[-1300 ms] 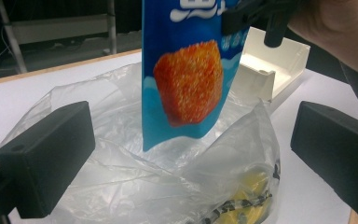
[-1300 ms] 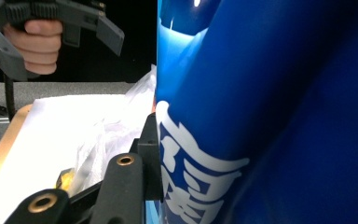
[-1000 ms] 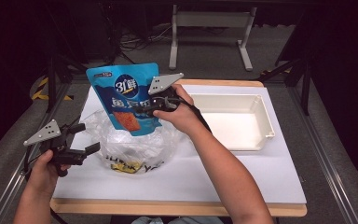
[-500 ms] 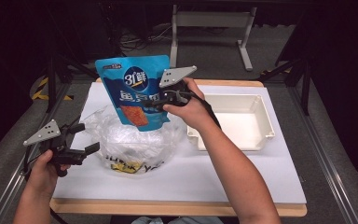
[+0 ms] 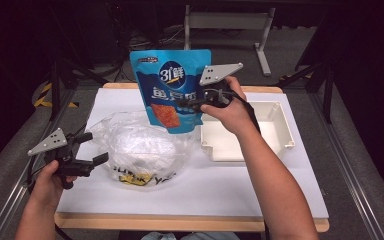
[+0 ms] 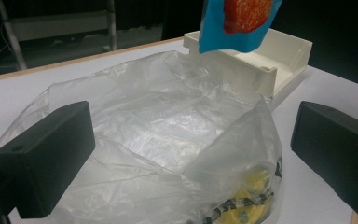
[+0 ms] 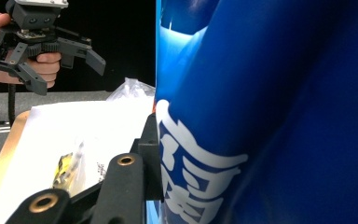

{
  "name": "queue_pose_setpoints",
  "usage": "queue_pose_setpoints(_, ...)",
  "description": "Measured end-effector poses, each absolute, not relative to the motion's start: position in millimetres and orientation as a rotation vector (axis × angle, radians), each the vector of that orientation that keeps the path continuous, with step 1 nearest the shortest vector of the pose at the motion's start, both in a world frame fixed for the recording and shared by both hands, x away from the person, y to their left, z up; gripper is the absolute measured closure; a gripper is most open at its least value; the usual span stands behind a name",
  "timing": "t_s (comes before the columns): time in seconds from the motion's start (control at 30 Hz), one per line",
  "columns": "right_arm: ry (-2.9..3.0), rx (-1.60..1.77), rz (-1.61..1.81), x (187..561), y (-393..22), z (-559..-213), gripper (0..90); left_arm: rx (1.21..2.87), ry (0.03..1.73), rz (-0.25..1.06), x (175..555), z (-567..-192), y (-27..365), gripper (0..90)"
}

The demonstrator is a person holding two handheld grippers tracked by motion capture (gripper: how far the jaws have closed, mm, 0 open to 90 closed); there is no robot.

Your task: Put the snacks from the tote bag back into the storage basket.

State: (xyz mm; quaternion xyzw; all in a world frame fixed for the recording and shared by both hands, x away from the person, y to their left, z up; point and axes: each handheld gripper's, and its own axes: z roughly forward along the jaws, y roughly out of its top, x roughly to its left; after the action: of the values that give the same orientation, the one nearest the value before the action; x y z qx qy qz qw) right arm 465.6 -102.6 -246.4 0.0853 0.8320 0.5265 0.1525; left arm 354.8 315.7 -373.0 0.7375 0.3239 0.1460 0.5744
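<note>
1. Pouch (image 5: 172, 90): glossy blue foil, flat and roughly rectangular, white lettering, with an orange-red food panel at its lower middle. It hangs upright in the air over the bench's far middle, its lower edge above the gap between bag and tray.
2. Right gripper (image 5: 192, 106): black, with a grey three-cornered plate on top. Its jaws are clamped on the pouch's right edge; in the right gripper view the blue foil (image 7: 270, 112) sits pressed against the black jaw.
3. Bag (image 5: 140, 150): thin clear plastic, crinkled and domed, with yellow and black print at its near side. It lies on the bench's left middle, beside the tray.
4. Left gripper (image 5: 87, 150): black with a grey plate, held at the bench's left edge. Its jaws stand wide apart with nothing between the pads, pointing at the bag.
5. Tray (image 5: 280, 125): white hard plastic, shallow, rectangular with squared walls, at the bench's right far part.
6. Bench (image 5: 220, 185): white matt top with a pale wooden edge.
7. Change from the earlier frames: the pouch and right gripper have risen and shifted toward the tray. The left gripper, bag and tray lie as before.
</note>
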Motion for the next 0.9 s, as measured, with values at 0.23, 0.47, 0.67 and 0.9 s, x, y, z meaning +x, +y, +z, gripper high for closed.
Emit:
queue_pose_setpoints(0.23,2.367,0.284,1.5,466.4,-129.3,-236.8,62.2,1.731,0.763,0.343,354.8,-373.1,316.2,0.3)
queue_pose_setpoints(0.47,2.357,0.334,1.488,468.9,-153.1,-233.4,62.2,1.73,0.764,0.344,354.7,-373.1,316.0,0.3)
queue_pose_setpoints(0.67,2.342,0.387,1.475,472.1,-174.3,-232.0,62.1,1.732,0.765,0.344,355.4,-373.4,316.3,0.3)
queue_pose_setpoints(0.9,2.326,0.435,1.453,472.8,-198.8,-233.5,62.1,1.737,0.767,0.344,354.7,-373.3,316.4,0.3)
